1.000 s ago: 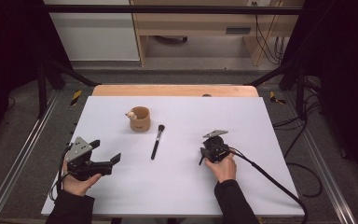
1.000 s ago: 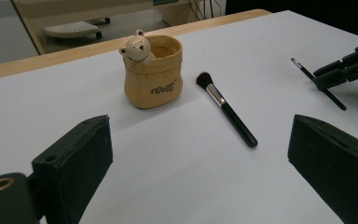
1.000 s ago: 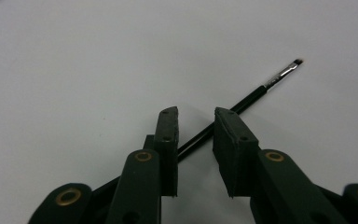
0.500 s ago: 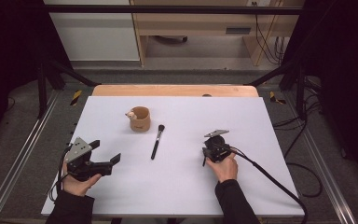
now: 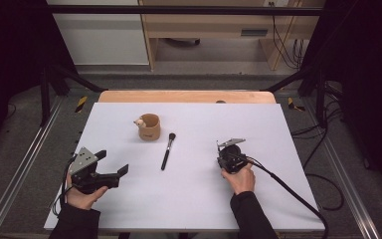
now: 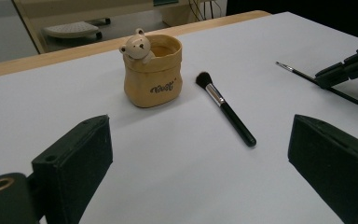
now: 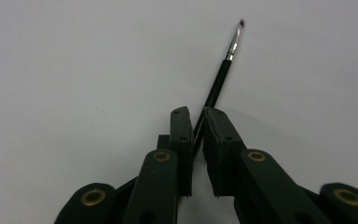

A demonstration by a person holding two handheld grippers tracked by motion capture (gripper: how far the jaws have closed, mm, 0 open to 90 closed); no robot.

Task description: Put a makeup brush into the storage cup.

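The right tool (image 7: 195, 128) has just been closing and now pinches the thin brush (image 7: 220, 77), low over the white surface (image 5: 278, 129). The left tool (image 6: 200, 182) stands spread wide, facing the bear cup (image 6: 153, 70) and the makeup brush (image 6: 226, 109).

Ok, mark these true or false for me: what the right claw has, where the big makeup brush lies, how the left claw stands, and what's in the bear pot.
1. The right claw is shut on a thin brush. True.
2. The large makeup brush stands in the bear pot. False: it lies flat on the white table beside the pot.
3. The left claw is open with nothing between its jaws. True.
4. The bear pot lies tipped on its side. False: it stands upright.
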